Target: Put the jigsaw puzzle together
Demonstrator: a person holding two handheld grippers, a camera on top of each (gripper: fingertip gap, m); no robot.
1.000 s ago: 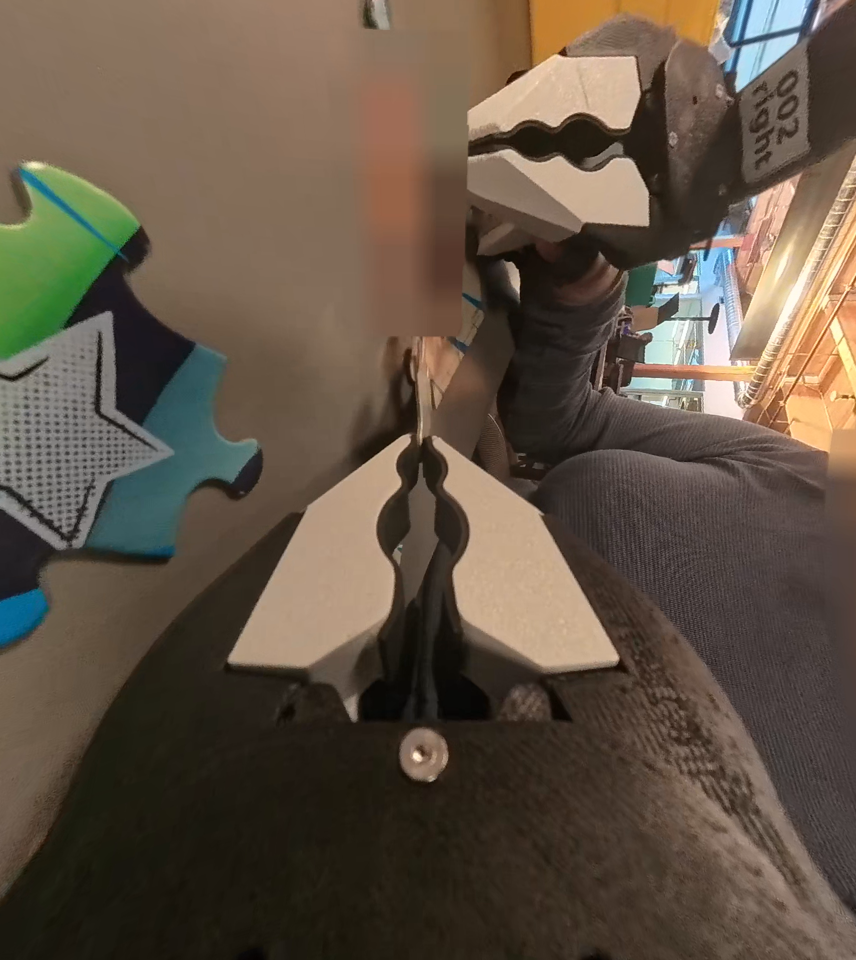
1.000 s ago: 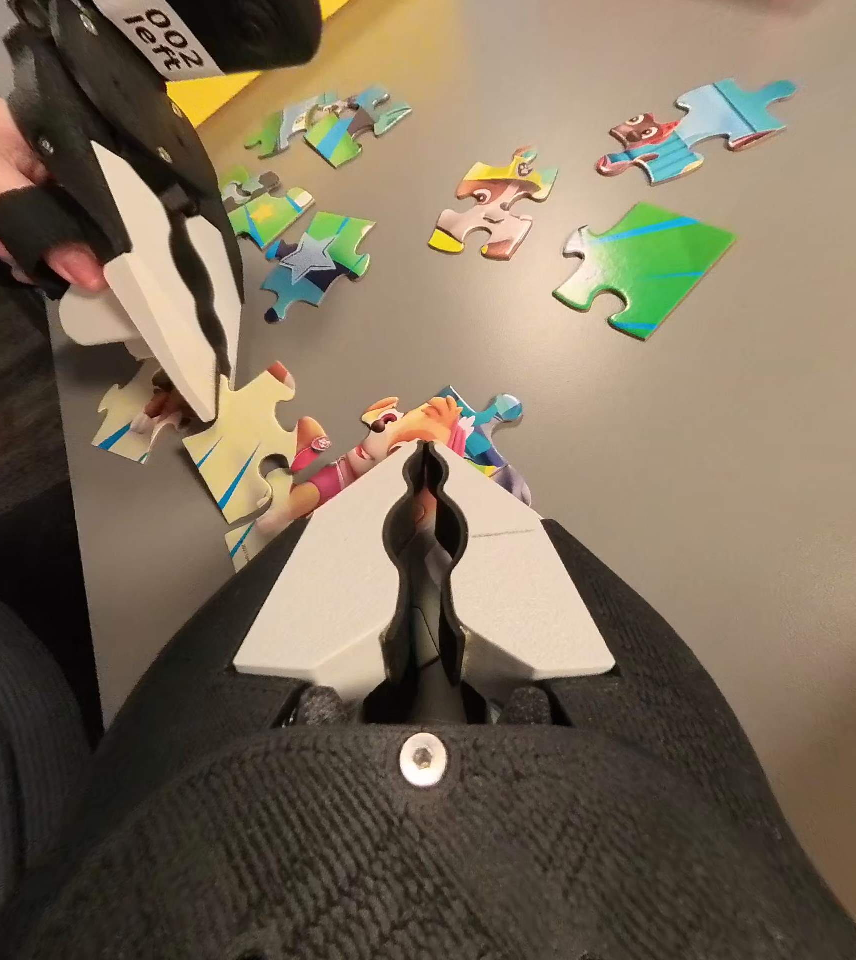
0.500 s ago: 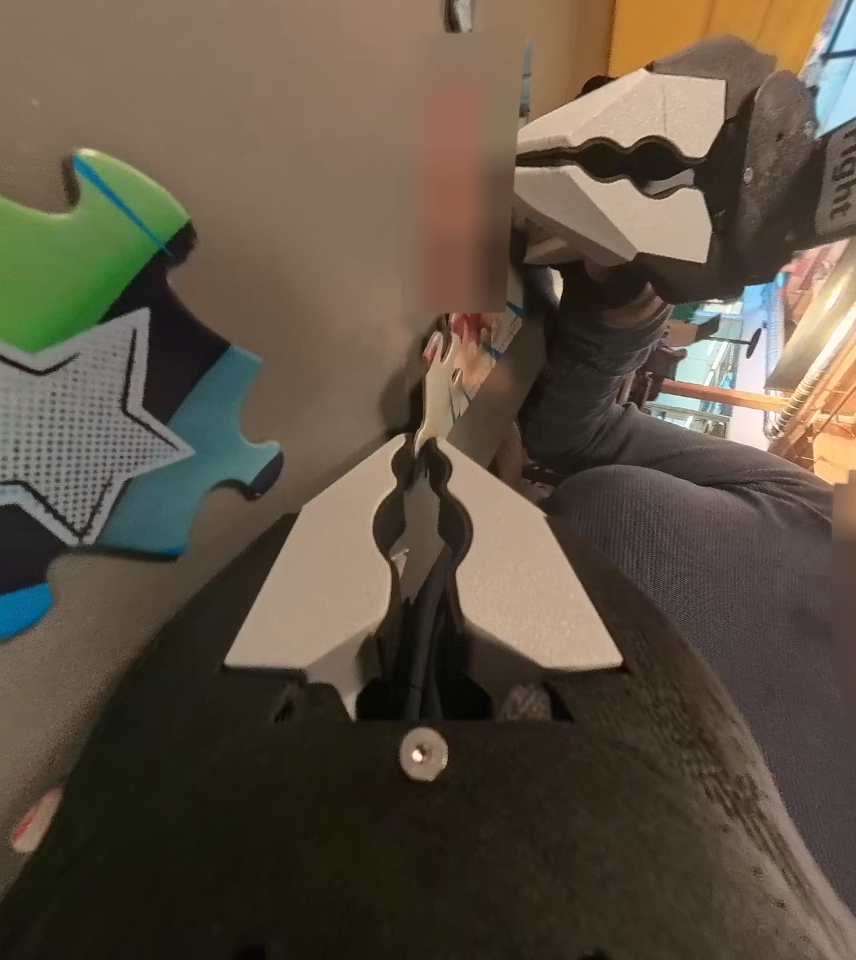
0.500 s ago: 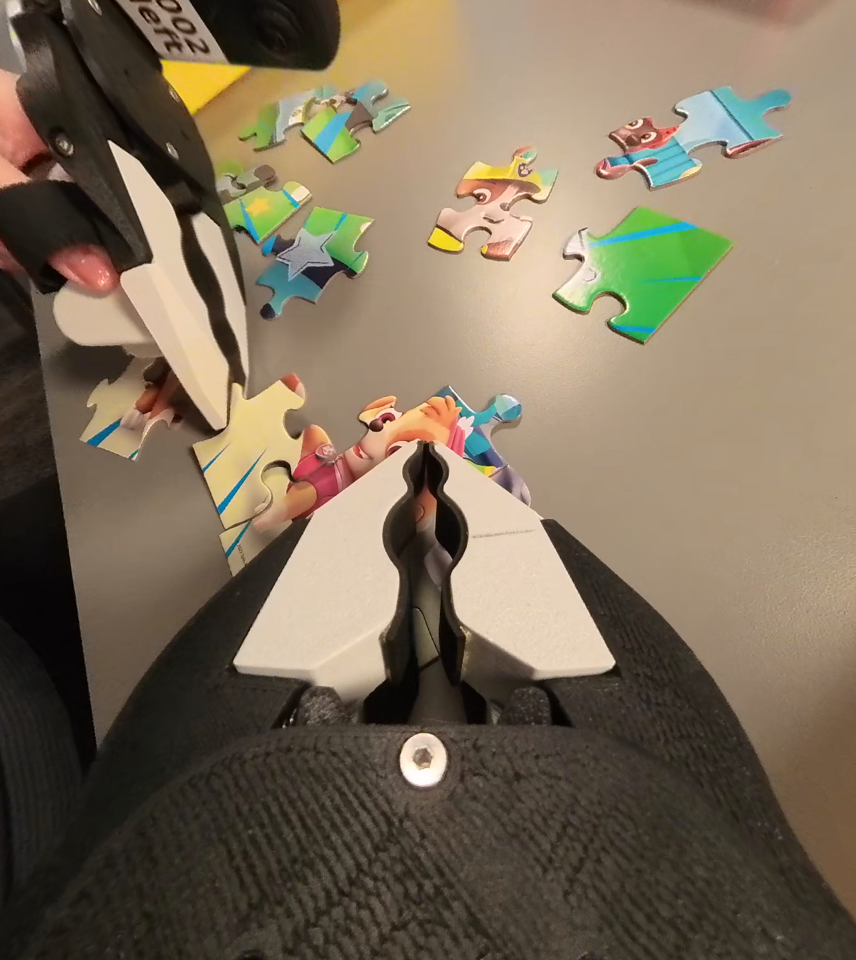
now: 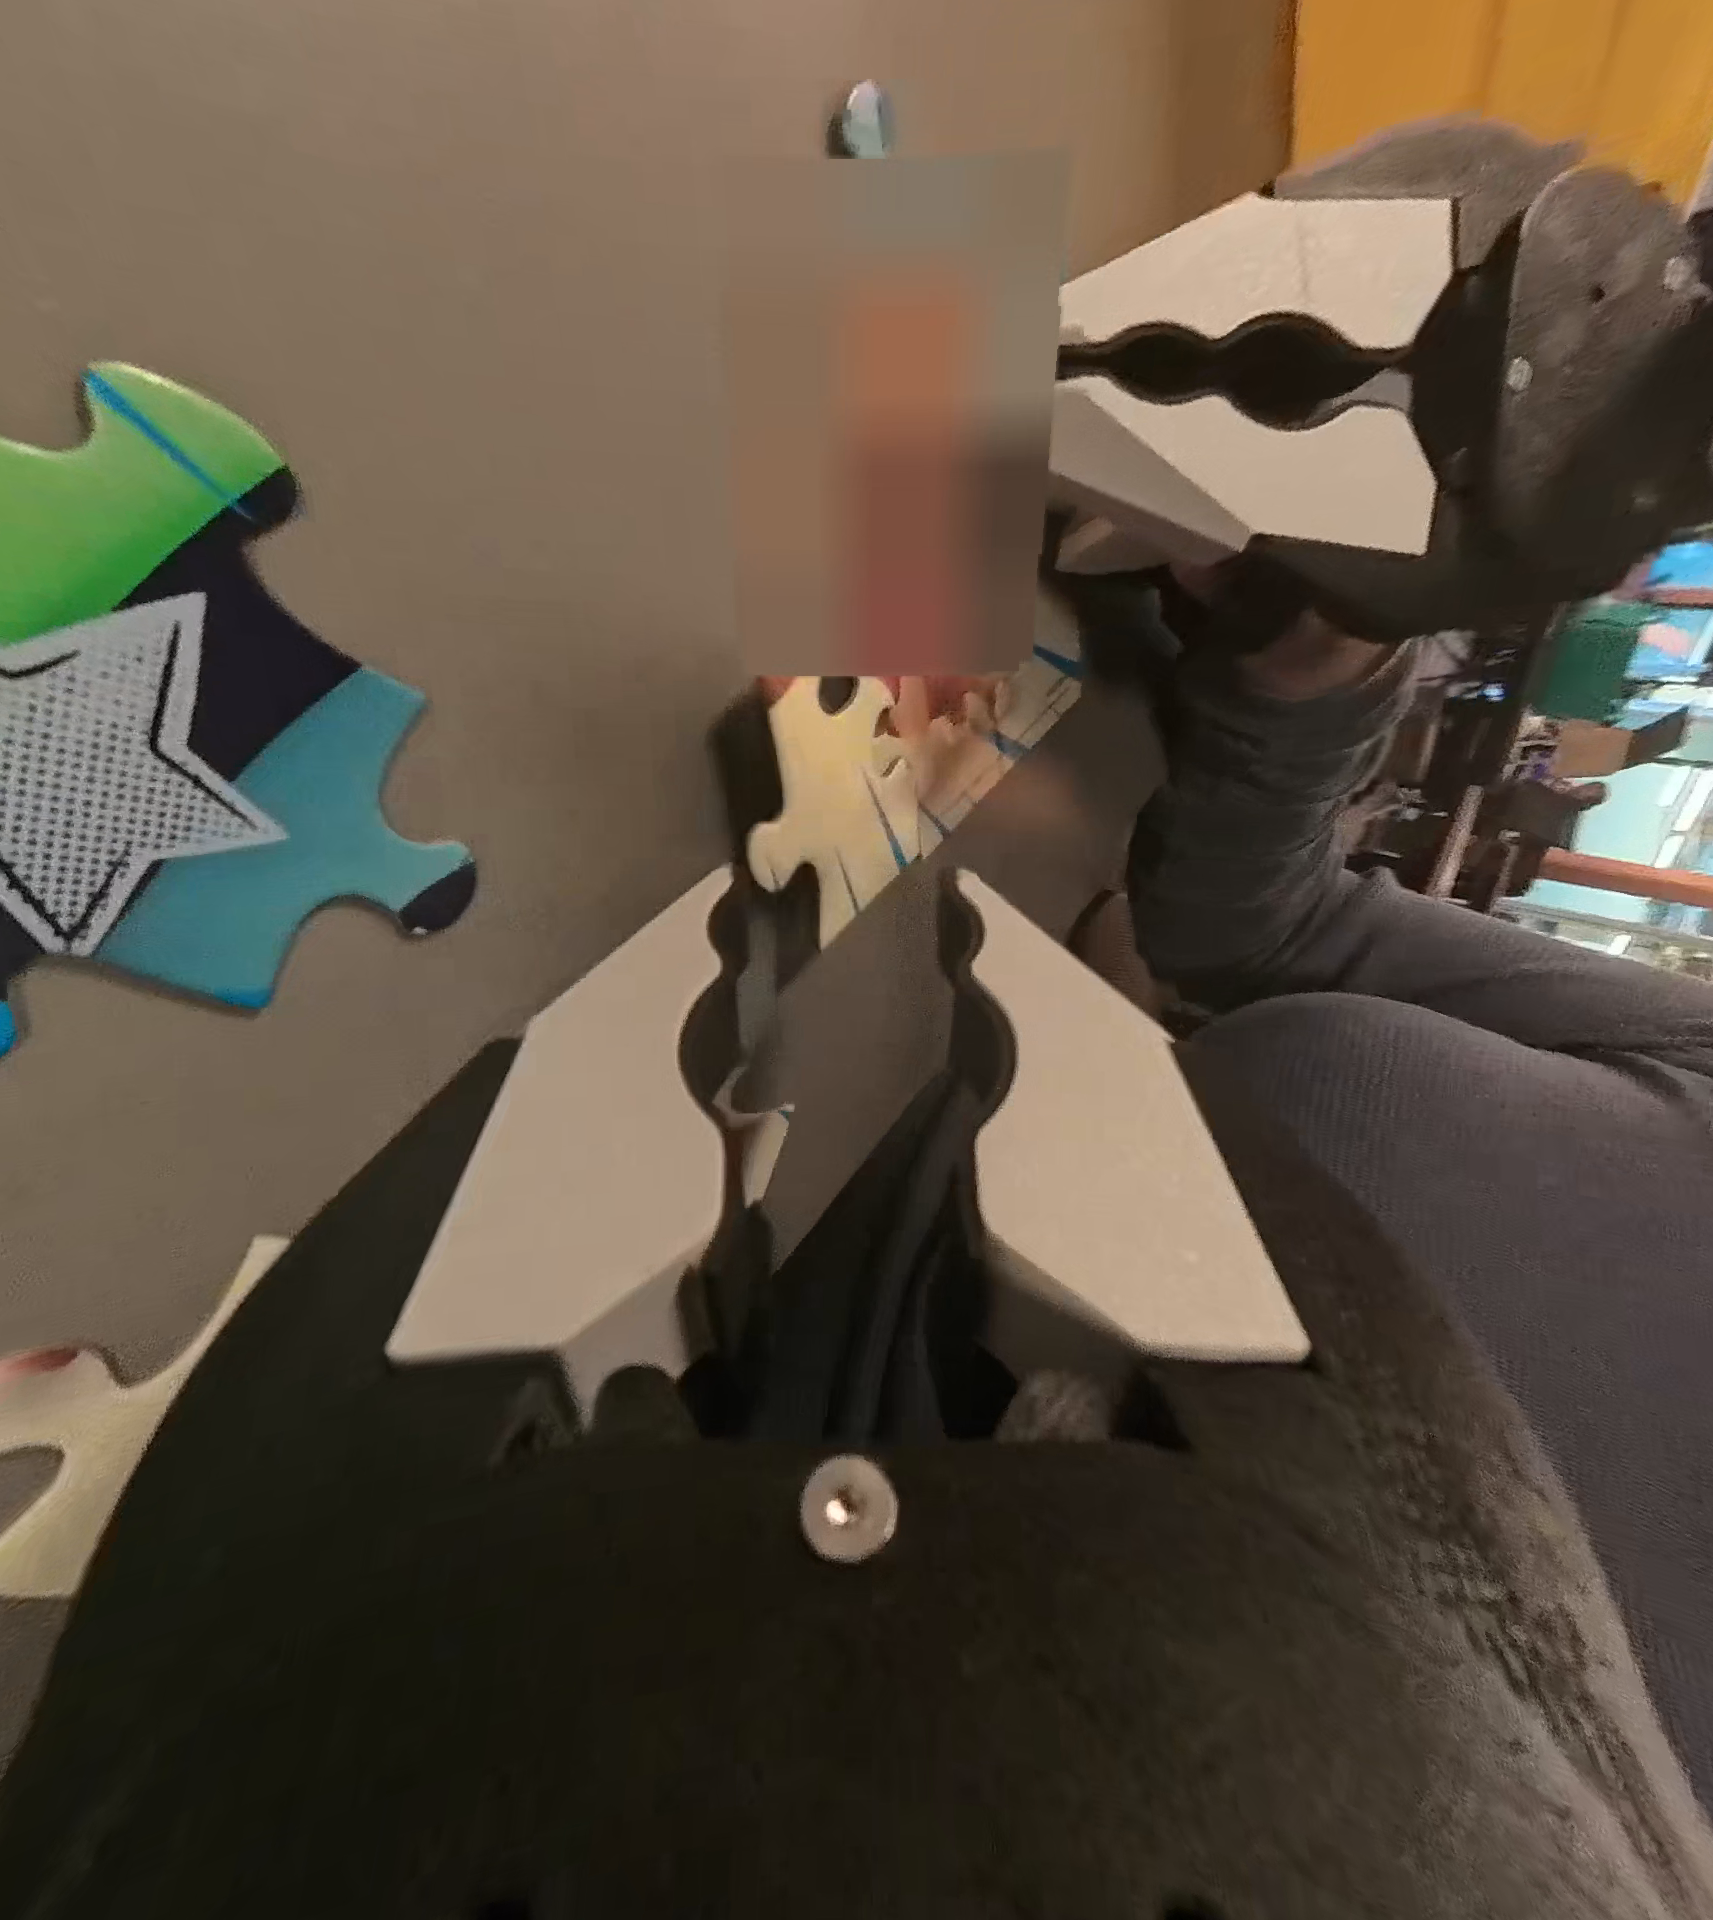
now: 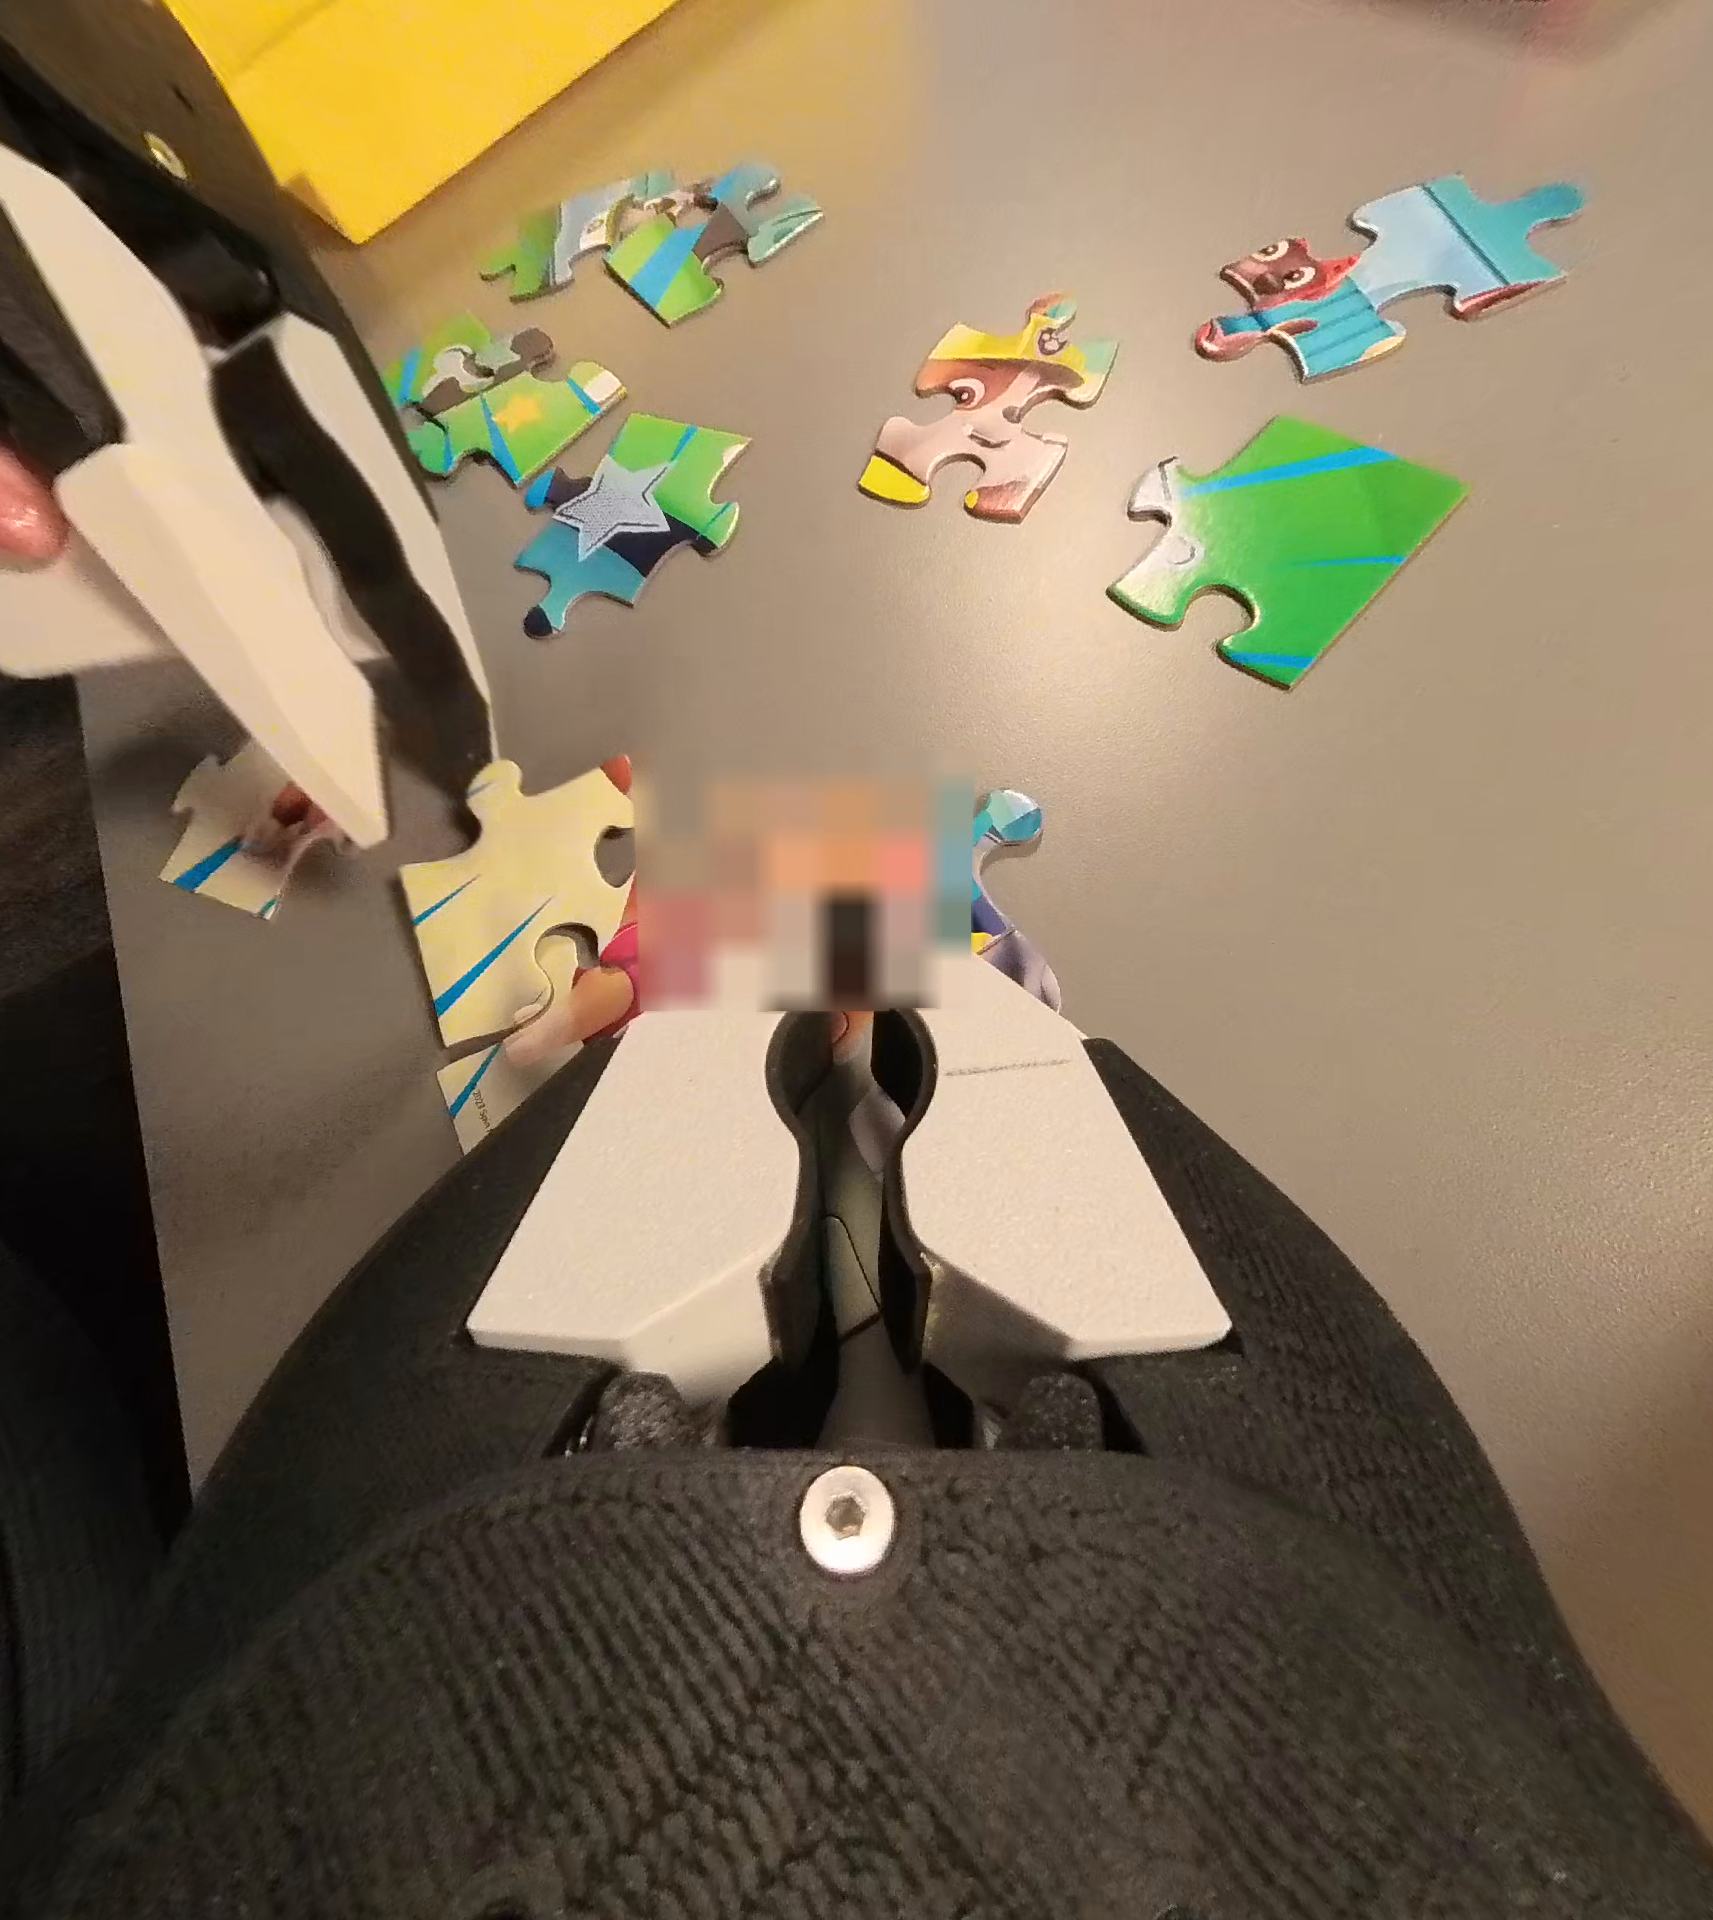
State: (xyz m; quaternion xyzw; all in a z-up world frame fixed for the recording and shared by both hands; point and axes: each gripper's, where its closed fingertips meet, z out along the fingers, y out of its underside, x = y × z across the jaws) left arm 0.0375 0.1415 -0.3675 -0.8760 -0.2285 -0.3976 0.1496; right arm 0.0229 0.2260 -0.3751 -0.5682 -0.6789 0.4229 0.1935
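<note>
left hand-held gripper (image 5: 847,894): jaws parted, gripping nothing, tips beside pale-yellow puzzle piece (image 6: 509,883) on worktop (image 6: 1351,935) | right hand-held gripper (image 6: 850,1023): fingertips blurred over, state unclear

Puzzle pieces (image 6: 1288,540) lie scattered flat on the table (image 6: 1454,935), well apart. Joined pieces (image 6: 519,904) lie near its edge, just before the right gripper (image 6: 852,1023). A box (image 6: 395,94) sits behind them all.

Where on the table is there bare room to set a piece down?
Bare grey table lies right of the right gripper, below the green piece. Crowded: the far left by the star piece, and the yellow piece under the left gripper.
</note>
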